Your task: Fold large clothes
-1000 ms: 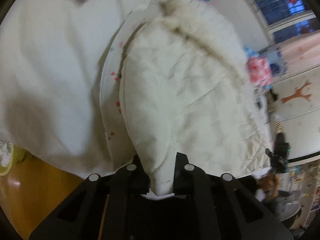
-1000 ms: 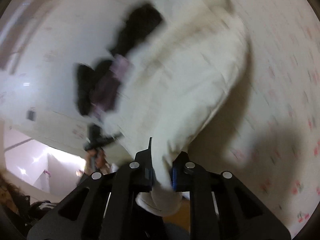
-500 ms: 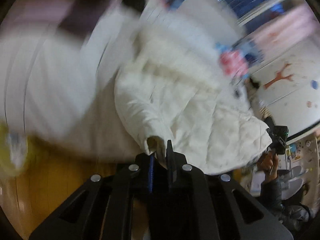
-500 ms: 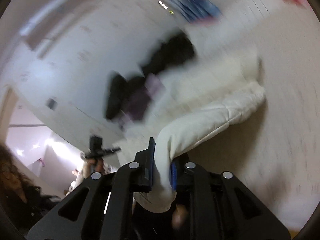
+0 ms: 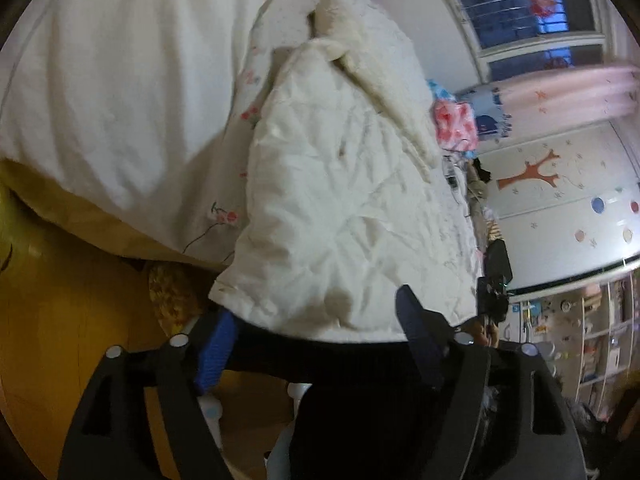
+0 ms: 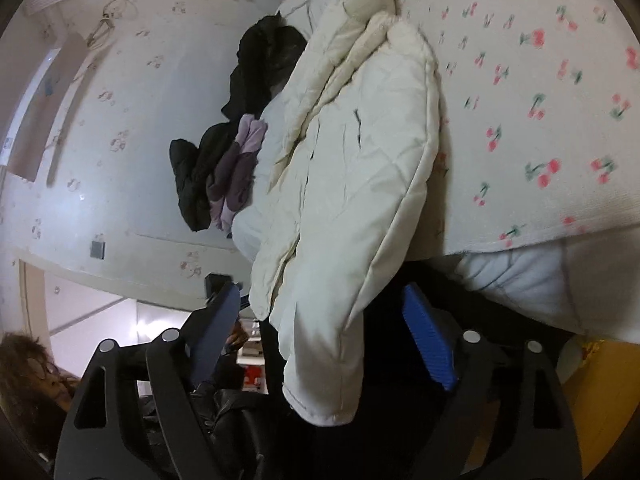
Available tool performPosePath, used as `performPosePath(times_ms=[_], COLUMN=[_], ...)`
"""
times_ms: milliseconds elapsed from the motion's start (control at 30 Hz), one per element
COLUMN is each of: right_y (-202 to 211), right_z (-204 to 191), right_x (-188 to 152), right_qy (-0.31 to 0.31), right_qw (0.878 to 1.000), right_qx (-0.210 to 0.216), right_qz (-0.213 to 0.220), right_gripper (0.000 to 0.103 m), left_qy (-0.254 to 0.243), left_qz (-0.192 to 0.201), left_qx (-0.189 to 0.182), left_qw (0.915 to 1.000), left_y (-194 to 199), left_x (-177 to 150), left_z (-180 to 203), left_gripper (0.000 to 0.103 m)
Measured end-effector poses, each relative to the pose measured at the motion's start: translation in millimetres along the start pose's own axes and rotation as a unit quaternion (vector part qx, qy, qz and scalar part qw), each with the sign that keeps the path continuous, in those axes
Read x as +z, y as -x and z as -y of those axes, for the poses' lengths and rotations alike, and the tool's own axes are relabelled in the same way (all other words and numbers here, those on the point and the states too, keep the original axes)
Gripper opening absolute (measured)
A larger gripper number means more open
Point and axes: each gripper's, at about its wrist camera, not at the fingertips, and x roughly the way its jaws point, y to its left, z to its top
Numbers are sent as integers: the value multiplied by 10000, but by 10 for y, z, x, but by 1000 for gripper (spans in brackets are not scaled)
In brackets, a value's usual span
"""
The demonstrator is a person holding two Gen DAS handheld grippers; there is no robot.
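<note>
A cream quilted jacket (image 5: 344, 184) lies folded lengthwise on the bed, its fleecy collar (image 5: 352, 28) at the far end. Its hem hangs over the bed's near edge. In the left wrist view my left gripper (image 5: 316, 320) has its jaws opening, spread wide on either side of the hem without pressing on it. In the right wrist view the same jacket (image 6: 352, 168) droops off the bed, and a sleeve end (image 6: 316, 384) dangles between the opening jaws of my right gripper (image 6: 320, 324), whose blue pads (image 6: 428, 340) stand clear of the cloth.
The bed carries a cherry-print sheet (image 6: 532, 92) and a white duvet (image 5: 108, 80). A heap of dark and purple clothes (image 6: 236, 140) lies beyond the jacket by the wall. Wooden floor (image 5: 60, 308) runs below the bed edge. A person (image 6: 36, 368) is at the lower left.
Both grippers were shut on the jacket's ends; they have let go and spread wide. The jacket has dropped onto the bed in a lengthwise fold, and both hands moved lower.
</note>
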Motion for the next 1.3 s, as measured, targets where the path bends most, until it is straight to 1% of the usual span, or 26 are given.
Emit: performPosePath(times_ms=[33,67,133,233,300,367,433,500,533,600,633,667,700,733,767,833,867,900,1000,1067,1133,1200,1233,1267,1300], right_y=[-53,-99,-107,-100,-82,-110,-193,-315,-357,-419,-427,-434,-446,-463,-475,-456,-435,-367,-158,-4,180,297,314,306,236], right_z=[3,-4,-30,-51,-41,-34,-27,-22,-26,-47,-76,-126,-165,-207,-233,-323,-375,-484,-795,-977,-1101,-1103,-1028,-953,-786], right_x=[0,-17,-58,-70,-43,-5,22,29,21,12,10,5,-4,-9,-7,9,18,22,-10,-60,-175,-287,-332,-349,-352], right_qy=[-9,-21,21,23,-2,-25,-38,-48,-49,46,134,277,375,470,496,617,657,757,1073,1265,1385,1425,1319,1209,993], right_qw=[10000,10000,9999,9999,9998,9997,9996,9995,9995,9996,9996,9994,9991,9989,9987,9976,9969,9945,9859,9804,9740,9723,9744,9766,9800], right_qx=[-30,-22,100,147,182,254,285,258,225,201,190,214,175,66,36,128,210,418,844,1028,1305,1343,1316,1282,1291], right_qz=[-25,-40,-29,8,35,14,-65,-194,-221,-200,-131,-38,14,69,103,289,383,592,965,1108,1226,1278,1259,1233,1146], right_gripper=[79,79,79,79,80,80,81,81,81,80,76,70,49,21,18,15,14,14,14,14,14,14,14,14,14], left_qy=[-8,-35,-54,34,200,252,203,174,198,249,226,187,131,66,-57,-270,-340,-433,-739,-948,-1127,-1159,-1096,-916,-713], left_qz=[-92,-107,-112,60,324,548,608,520,397,222,218,213,174,85,57,186,354,516,770,856,940,935,890,808,768], left_qx=[114,148,185,371,373,237,20,-121,-208,-430,-621,-714,-753,-715,-537,-422,-371,-381,-362,-502,-717,-859,-892,-918,-950], left_qw=[9999,9998,9998,9993,9986,9979,9979,9984,9988,9985,9976,9970,9969,9974,9985,9986,9981,9970,9936,9905,9866,9851,9860,9882,9899], left_y=[-90,-112,-71,191,382,462,361,181,5,-222,-318,-371,-434,-478,-493,-399,-276,-145,137,294,447,541,540,501,450], left_x=[1,-36,-137,-267,-280,-242,-130,-7,77,153,167,165,155,137,115,94,93,88,30,-69,-219,-355,-389,-411,-395], left_z=[-8,-16,-31,-165,-319,-398,-408,-403,-400,-390,-324,-260,-160,-53,92,318,442,565,934,1144,1311,1287,1239,1105,982], left_gripper=[75,75,75,75,78,87,89,91,91,91,91,79,66,42,32,18,16,15,13,13,13,13,13,13,13])
